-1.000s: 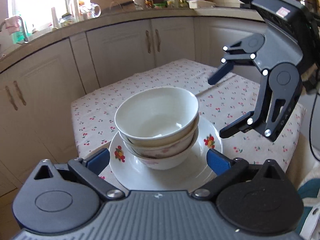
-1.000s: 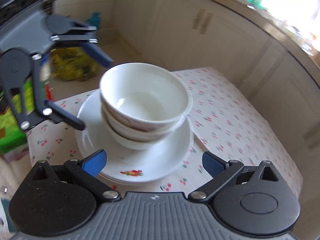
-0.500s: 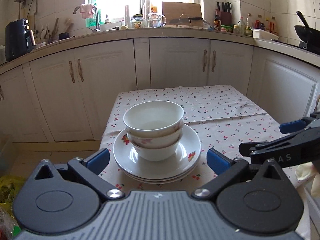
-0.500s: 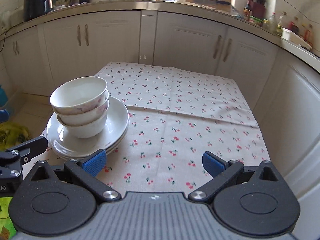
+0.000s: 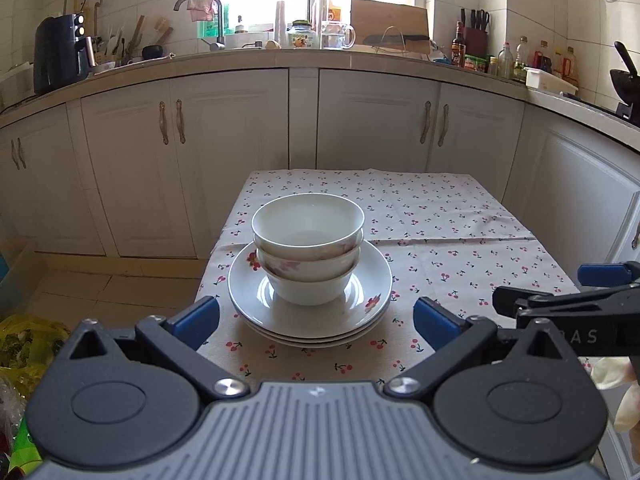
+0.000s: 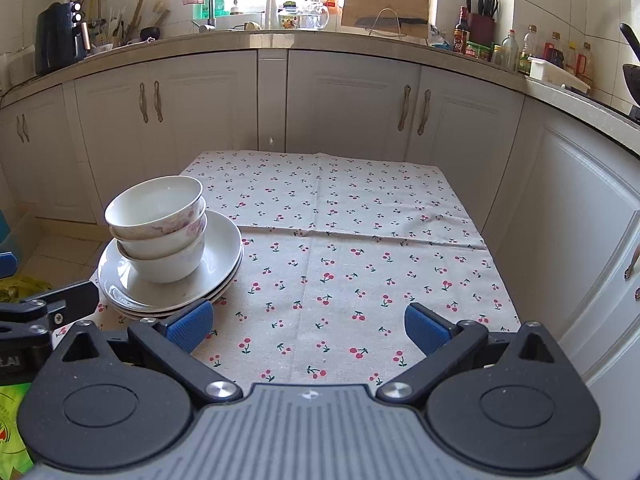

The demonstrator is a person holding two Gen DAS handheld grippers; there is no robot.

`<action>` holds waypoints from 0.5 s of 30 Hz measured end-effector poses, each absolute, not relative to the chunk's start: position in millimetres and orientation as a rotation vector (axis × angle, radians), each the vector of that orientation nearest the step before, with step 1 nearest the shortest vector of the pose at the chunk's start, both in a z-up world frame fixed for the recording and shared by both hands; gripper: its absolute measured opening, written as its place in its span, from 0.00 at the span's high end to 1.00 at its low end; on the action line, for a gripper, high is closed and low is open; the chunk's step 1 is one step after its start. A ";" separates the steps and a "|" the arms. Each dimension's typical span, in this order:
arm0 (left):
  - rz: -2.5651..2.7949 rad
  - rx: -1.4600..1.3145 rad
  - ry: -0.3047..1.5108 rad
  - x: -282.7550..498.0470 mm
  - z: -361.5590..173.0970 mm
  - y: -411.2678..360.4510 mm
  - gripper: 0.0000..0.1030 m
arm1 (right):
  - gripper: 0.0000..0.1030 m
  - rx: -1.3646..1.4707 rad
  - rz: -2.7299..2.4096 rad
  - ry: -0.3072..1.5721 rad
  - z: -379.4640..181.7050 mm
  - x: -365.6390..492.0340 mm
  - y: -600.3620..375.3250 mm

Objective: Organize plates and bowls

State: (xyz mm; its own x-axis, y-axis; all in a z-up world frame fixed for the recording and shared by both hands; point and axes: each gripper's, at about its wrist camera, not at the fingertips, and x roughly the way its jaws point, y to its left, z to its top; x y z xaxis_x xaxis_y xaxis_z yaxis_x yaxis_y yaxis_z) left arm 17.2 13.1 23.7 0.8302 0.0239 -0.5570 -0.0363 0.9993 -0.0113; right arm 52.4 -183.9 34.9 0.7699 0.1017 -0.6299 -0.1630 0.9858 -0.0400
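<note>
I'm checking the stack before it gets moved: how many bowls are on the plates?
3. The top bowl sits nested in the middle bowl, which sits in the bottom bowl, all on the plates at the table's near left; more could be hidden inside.

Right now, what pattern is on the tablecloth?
Small red cherries on a pale tablecloth, clearest in the right wrist view.

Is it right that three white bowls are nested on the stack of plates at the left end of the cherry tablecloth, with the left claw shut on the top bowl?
Not quite. The left claw is open and holds nothing; the left wrist view shows it short of the plates. Otherwise yes: three nested bowls sit on them, at the left end of the cherry tablecloth.
</note>
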 end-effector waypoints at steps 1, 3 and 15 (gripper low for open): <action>0.032 -0.024 0.593 17.3 23.2 13.5 0.01 | 0.00 -0.098 0.142 0.675 34.9 52.2 -183.4; 0.033 -0.030 0.597 17.7 22.6 14.8 0.01 | 0.00 -0.100 0.140 0.675 34.2 52.2 -182.9; 0.039 -0.047 0.611 18.7 21.3 16.3 0.01 | 0.00 -0.114 0.146 0.665 34.6 49.7 -178.6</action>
